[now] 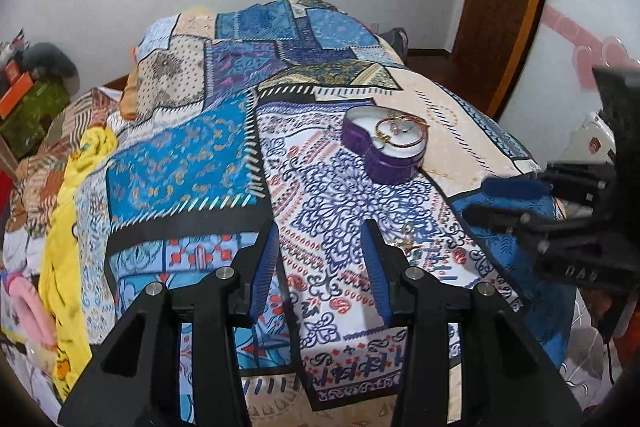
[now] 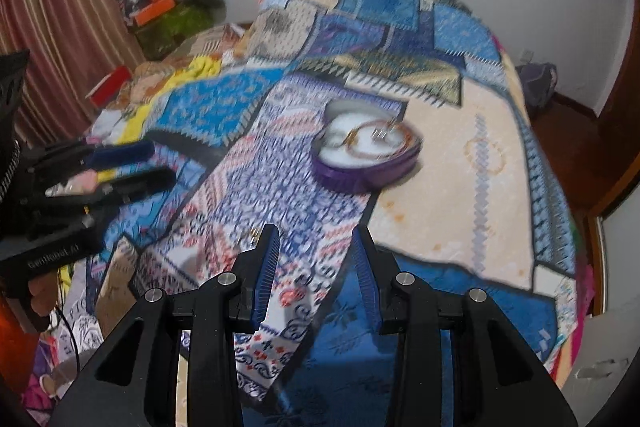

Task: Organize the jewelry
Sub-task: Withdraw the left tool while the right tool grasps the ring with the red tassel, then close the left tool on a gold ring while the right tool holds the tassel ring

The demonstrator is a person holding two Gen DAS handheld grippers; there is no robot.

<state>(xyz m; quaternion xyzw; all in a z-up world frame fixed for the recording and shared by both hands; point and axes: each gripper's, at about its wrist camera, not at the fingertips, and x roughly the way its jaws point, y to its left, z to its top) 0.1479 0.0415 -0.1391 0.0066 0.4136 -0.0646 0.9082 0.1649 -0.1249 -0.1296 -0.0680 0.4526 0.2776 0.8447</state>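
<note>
Open purple heart-shaped jewelry box [image 1: 385, 146] on the bedspread holds gold bangles [image 1: 400, 134].

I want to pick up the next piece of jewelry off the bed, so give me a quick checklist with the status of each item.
1. Left gripper open, empty: ok.
2. Right gripper open, empty: ok.
3. Purple heart box open, upright on bedspread: ok.
4. Gold bangle already in box: ok.
5. Loose small gold piece beside left gripper's right fingertip, reachable: ok.
6. What that piece is: cannot tell, too small; right view blurred.
</note>
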